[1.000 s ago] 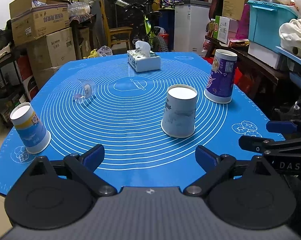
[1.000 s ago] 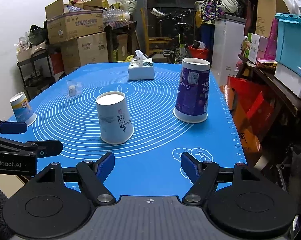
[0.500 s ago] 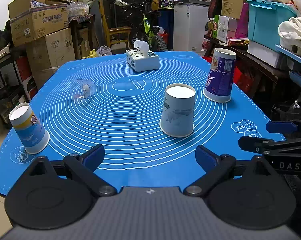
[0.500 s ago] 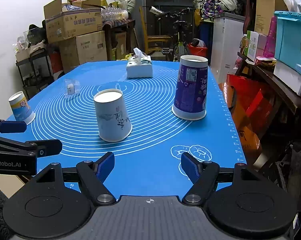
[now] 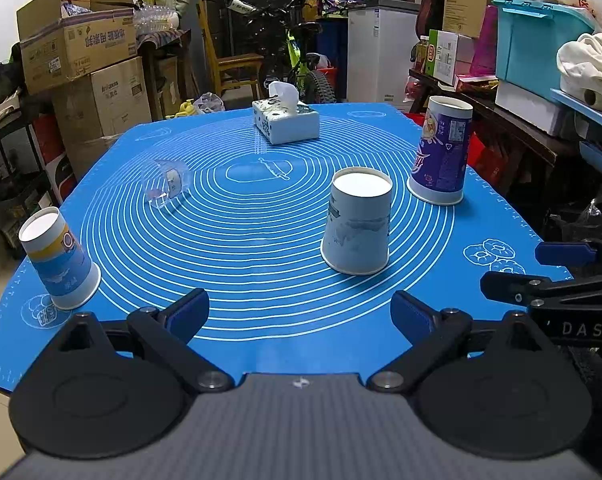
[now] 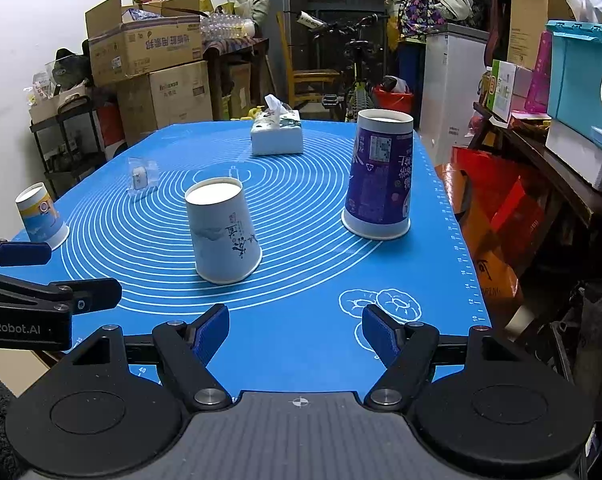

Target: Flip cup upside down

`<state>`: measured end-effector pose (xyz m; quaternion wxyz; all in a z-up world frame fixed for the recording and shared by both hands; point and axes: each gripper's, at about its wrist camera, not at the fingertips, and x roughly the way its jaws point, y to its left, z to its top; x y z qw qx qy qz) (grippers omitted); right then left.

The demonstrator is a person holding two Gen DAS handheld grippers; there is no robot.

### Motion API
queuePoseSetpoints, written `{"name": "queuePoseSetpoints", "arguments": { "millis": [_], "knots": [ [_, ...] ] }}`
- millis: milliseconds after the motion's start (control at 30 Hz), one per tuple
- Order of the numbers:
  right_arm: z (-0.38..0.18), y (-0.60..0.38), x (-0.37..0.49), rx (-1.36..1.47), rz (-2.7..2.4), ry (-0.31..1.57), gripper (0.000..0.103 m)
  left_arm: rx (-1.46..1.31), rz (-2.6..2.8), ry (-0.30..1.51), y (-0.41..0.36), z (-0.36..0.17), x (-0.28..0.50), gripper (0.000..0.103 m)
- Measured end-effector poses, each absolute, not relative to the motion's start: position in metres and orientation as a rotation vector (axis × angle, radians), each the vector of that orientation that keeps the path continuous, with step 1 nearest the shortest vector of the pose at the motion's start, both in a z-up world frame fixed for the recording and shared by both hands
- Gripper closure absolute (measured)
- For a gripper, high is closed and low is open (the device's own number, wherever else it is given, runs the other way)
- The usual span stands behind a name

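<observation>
Three paper cups stand upside down on the blue mat [image 5: 261, 240]. A pale blue-white cup [image 5: 357, 222] stands in the middle and also shows in the right wrist view [image 6: 221, 236]. A tall purple cup [image 5: 441, 156] stands at the right, also in the right wrist view [image 6: 381, 178]. A yellow-and-blue cup [image 5: 59, 258] stands at the left edge, also in the right wrist view [image 6: 41, 216]. My left gripper [image 5: 300, 315] is open and empty near the mat's front edge. My right gripper [image 6: 295, 330] is open and empty, in front of the cups.
A tissue box [image 5: 286, 120] stands at the far end of the mat. A small clear plastic packet [image 5: 168, 186] lies left of centre. Cardboard boxes [image 5: 81, 52], a bicycle [image 5: 297, 60] and cluttered shelves [image 5: 541, 80] surround the table.
Both grippers have drifted slightly, so the cups sit a little differently in each view. The cups have not moved on the mat and both grippers stay open.
</observation>
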<state>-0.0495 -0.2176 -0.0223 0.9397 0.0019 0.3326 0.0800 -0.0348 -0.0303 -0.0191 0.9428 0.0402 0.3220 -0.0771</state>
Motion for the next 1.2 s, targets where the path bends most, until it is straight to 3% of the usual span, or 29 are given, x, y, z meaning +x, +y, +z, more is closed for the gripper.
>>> {"name": "queuePoseSetpoints", "arguments": {
  "millis": [1200],
  "knots": [
    [-0.026,-0.2177,-0.0485,0.006,0.167,0.694,0.024,0.102,-0.161,0.656,-0.0346,-0.021,-0.034,0.006]
  ]
}}
